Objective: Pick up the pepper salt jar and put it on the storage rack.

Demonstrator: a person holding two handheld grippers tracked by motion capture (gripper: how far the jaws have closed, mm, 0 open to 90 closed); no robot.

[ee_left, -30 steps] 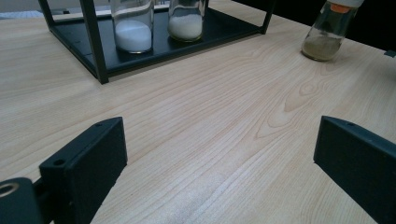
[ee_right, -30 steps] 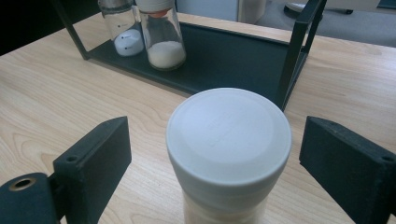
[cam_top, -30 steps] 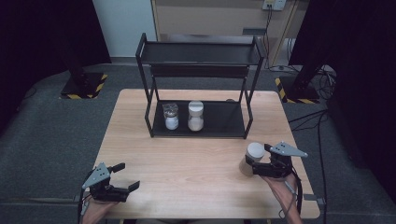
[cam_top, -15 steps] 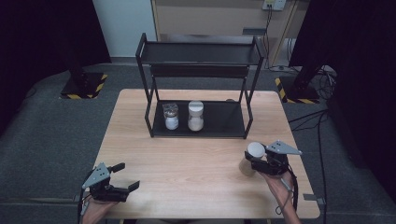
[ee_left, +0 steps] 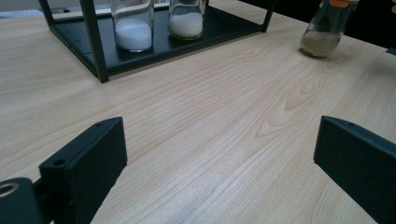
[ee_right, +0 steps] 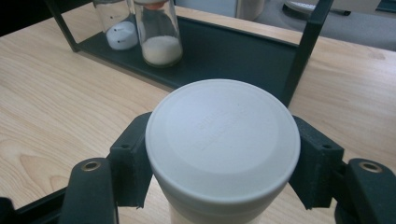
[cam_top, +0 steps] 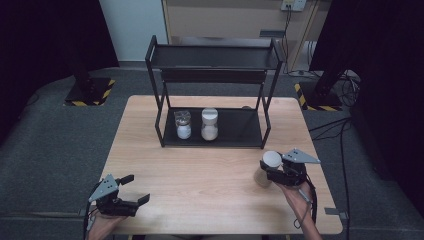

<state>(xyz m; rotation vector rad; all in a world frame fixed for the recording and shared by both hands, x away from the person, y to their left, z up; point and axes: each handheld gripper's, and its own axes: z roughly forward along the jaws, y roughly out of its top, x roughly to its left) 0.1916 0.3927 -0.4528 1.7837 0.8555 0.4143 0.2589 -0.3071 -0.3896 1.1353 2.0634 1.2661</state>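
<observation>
Sitting between the right gripper [ee_right: 219, 158] jaws (clamped): white-lidded jar [ee_right: 222, 144].

Right gripper [cam_top: 274, 172], open a second ago, now clamps the white-lidded jar [cam_top: 267, 167]; jar tilted, no longer upright.

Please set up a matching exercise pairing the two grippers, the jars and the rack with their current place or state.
1. right gripper
2. left gripper
3. two jars of white powder
4. black rack

a. jaws open over bare table
b. back half of the table
c. shut on white-lidded jar
d. on the rack's bottom shelf

Pairs: 1-c, 2-a, 3-d, 4-b
</observation>
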